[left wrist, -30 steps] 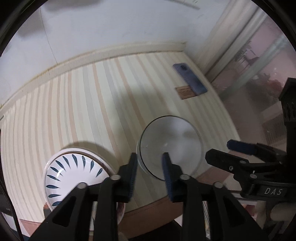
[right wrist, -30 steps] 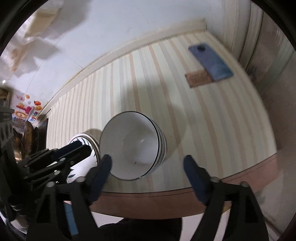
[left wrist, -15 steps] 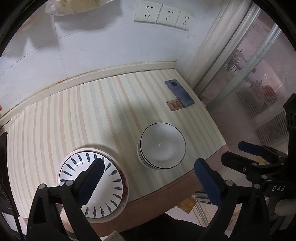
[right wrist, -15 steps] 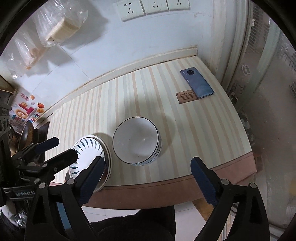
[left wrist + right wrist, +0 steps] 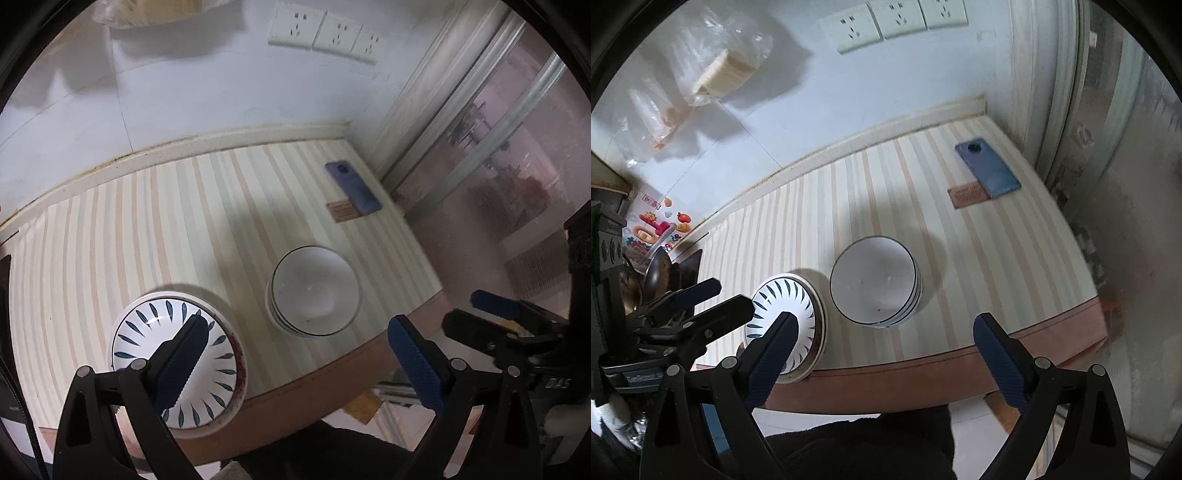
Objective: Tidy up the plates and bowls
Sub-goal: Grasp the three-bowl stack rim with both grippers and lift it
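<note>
Left gripper (image 5: 295,354): its blue pads are now far apart and hold nothing. One second ago they were pinched close on the rim of the white bowl; now it has let go and pulled back, up and away.
Right gripper (image 5: 886,354): wide too, empty, and also pulled back from the table.
White bowls with thin dark rims (image 5: 316,291): they sit nested in a stack, ahead of the left gripper, between its two fingers.
White plates with blue leaf marks (image 5: 177,365): stacked just beside the bowls, under the left finger of the left gripper.
Striped table (image 5: 147,229): both stacks stand near its front edge.
Meaning: bowls with bowls, plates with plates, so the job looks about done.
Blue phone (image 5: 988,168): far ahead, lying flat.
Small brown card (image 5: 967,195): touching the phone; its words are too small to read.
Writing: the letters on the other gripper are blurred.
</note>
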Demonstrator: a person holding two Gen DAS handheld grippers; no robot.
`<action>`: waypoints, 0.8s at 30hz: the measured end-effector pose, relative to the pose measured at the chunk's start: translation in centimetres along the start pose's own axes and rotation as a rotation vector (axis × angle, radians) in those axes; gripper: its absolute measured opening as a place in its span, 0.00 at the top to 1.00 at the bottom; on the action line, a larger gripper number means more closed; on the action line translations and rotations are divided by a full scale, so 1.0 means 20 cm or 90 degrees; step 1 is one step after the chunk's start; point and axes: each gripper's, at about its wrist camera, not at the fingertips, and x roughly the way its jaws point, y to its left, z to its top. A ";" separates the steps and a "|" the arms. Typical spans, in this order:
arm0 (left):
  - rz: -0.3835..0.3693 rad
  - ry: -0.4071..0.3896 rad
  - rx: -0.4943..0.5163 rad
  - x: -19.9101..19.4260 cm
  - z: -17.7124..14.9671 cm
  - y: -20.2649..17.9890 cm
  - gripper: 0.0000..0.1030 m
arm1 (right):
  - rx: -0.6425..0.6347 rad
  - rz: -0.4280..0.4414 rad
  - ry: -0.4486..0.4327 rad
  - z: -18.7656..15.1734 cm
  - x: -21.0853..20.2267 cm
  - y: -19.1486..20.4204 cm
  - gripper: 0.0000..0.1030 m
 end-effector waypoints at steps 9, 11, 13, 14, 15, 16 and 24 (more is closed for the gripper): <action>0.021 0.085 -0.020 0.44 0.12 0.10 0.03 | 0.059 0.084 0.077 0.08 0.41 -0.20 0.05; 0.023 0.102 -0.022 0.54 0.14 0.12 0.03 | 0.072 0.093 0.096 0.09 0.50 -0.23 0.05; 0.024 0.121 -0.022 0.64 0.17 0.13 0.03 | 0.077 0.096 0.109 0.10 0.60 -0.27 0.05; 0.022 0.128 -0.023 0.68 0.18 0.14 0.03 | 0.078 0.096 0.118 0.10 0.64 -0.28 0.05; 0.023 0.135 -0.025 0.72 0.19 0.14 0.03 | 0.082 0.101 0.129 0.11 0.70 -0.30 0.05; 0.020 0.144 -0.025 0.76 0.20 0.15 0.03 | 0.085 0.106 0.138 0.11 0.74 -0.32 0.05; -0.001 0.195 -0.024 0.97 0.24 0.15 0.03 | 0.103 0.125 0.200 0.12 1.01 -0.39 0.05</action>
